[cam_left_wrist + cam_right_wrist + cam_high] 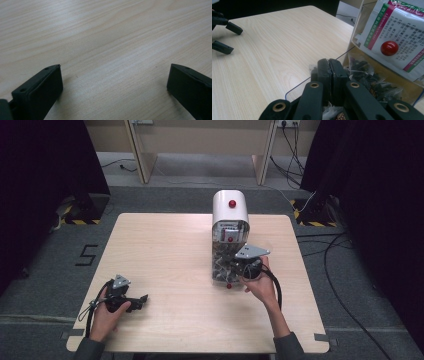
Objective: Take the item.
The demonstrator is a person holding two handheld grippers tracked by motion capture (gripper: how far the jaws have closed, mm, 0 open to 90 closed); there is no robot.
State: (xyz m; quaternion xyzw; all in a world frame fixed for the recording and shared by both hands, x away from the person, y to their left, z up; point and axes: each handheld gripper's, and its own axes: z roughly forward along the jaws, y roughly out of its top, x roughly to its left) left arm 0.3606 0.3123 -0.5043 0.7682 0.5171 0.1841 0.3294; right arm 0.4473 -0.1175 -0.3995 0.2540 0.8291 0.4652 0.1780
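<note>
Two grippers on a pale wood table. The left gripper sits low at the near left corner, held in the left hand, pointing right. In its own view the jaws stand wide apart over bare wood, nothing between them.

The right gripper is at the table's middle right, held in the right hand, its grey plate on top. It reaches into the open front of a white dispenser that stands upright at the far middle of the table, a red knob on its rounded top.

In the right gripper view the jaws are pressed together, tips meeting just above a clear flap swung down at the dispenser's front. A pale scrap shows beside the tips; whether it is pinched, cannot tell. Sachets of dark material are heaped in the bin just right of the jaws. Above them a printed packet hangs behind a clear panel with a second red knob.
</note>
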